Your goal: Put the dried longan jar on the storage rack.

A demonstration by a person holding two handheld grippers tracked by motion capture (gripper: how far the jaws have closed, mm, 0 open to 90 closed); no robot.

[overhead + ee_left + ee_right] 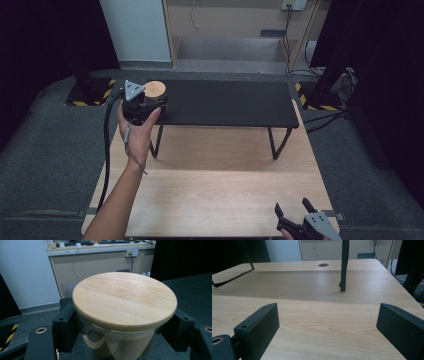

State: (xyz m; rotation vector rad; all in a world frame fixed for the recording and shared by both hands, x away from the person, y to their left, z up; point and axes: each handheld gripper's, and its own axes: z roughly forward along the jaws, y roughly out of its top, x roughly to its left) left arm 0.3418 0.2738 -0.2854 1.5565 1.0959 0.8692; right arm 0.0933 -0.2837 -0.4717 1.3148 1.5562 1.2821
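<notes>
A clear glass jar [117, 342] with a round bamboo lid [125, 298] sits between the black jaws of my left gripper [120, 327], which is shut on it just under the lid. From above, the same jar lid [155, 90] shows at the left end of the black raised shelf [225, 102], with the left gripper [150, 100] and the hand behind it. Whether the jar rests on the shelf or hangs just over it I cannot tell. My right gripper [294, 206] is low at the table's front right edge, jaws open and nothing between them [327, 325].
The black shelf stands on thin metal legs [344, 265] over the light wooden table [220, 195]. A cable hole [323, 265] lies in the tabletop farther back. Grey floor, hazard-striped stands [92, 95] and a cabinet lie beyond.
</notes>
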